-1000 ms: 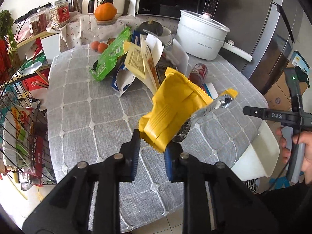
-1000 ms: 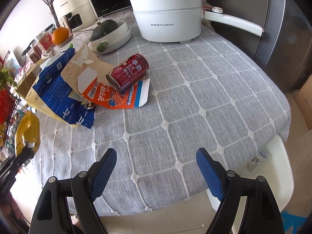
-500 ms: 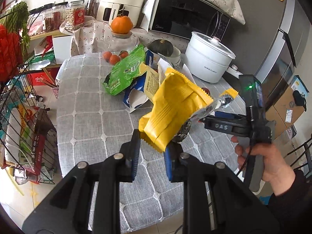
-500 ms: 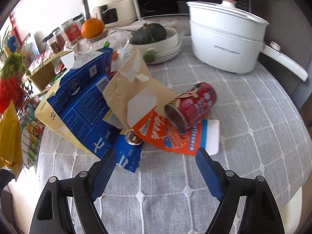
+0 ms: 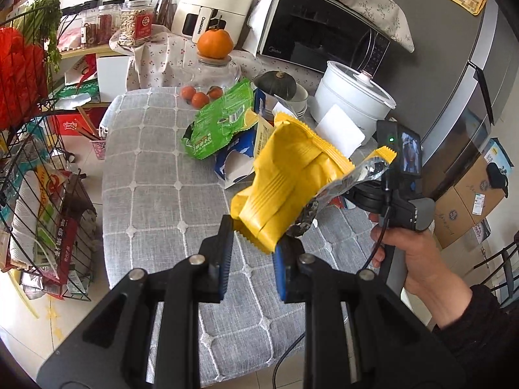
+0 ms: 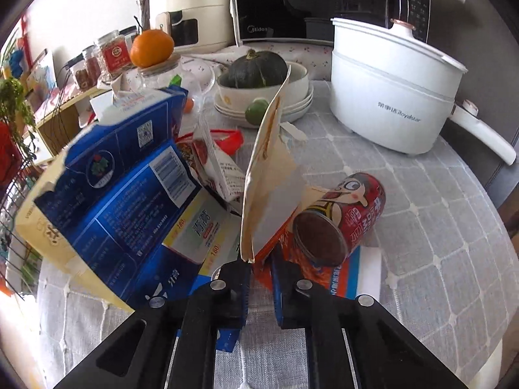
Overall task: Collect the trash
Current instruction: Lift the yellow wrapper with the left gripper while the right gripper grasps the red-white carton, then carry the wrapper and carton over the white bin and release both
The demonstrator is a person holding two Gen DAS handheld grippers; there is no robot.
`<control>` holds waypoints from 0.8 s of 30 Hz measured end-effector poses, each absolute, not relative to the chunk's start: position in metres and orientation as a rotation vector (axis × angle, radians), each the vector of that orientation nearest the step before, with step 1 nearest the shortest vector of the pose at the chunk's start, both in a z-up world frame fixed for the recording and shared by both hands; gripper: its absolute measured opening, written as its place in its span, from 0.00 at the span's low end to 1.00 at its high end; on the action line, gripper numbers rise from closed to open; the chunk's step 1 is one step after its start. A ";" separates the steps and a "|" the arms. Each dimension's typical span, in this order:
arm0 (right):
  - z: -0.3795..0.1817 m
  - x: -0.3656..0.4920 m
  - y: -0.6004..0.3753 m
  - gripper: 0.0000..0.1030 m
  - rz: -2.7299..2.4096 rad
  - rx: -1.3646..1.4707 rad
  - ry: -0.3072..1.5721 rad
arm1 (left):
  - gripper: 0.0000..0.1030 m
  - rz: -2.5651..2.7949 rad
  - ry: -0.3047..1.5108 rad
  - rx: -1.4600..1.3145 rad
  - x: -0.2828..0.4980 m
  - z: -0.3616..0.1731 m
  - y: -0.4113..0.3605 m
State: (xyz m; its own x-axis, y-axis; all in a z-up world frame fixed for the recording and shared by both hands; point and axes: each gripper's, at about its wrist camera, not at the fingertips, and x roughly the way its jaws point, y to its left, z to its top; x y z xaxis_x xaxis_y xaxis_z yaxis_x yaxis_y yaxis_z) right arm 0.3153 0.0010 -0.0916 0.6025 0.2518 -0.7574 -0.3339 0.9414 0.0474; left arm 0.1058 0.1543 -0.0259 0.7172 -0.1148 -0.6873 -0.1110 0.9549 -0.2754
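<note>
The yellow wrapper [image 5: 285, 188] is pinched by the left tool [image 5: 253, 253]; the cardboard flap [image 6: 269, 194], standing upright, is pinched by the right tool [image 6: 259, 278].

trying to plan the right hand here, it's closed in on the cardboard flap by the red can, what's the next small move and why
Probably lift the right gripper a little, straight up. Its jaws look shut on the lower edge of the cardboard flap, and the red can leans against that flap, so a slow lift should free it without sending the can rolling. The left gripper already holds the yellow wrapper.
</note>
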 end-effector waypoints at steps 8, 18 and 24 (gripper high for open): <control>-0.037 0.282 -0.027 0.06 0.409 -0.019 0.797 | 0.23 -0.029 0.774 -0.311 0.105 -0.024 0.145; 0.015 0.228 -0.075 0.06 0.442 0.030 0.740 | 0.23 -0.067 0.778 -0.270 0.105 -0.021 0.125; 0.028 0.197 -0.126 0.04 0.439 0.076 0.715 | 0.23 -0.105 0.771 -0.258 0.104 -0.017 0.108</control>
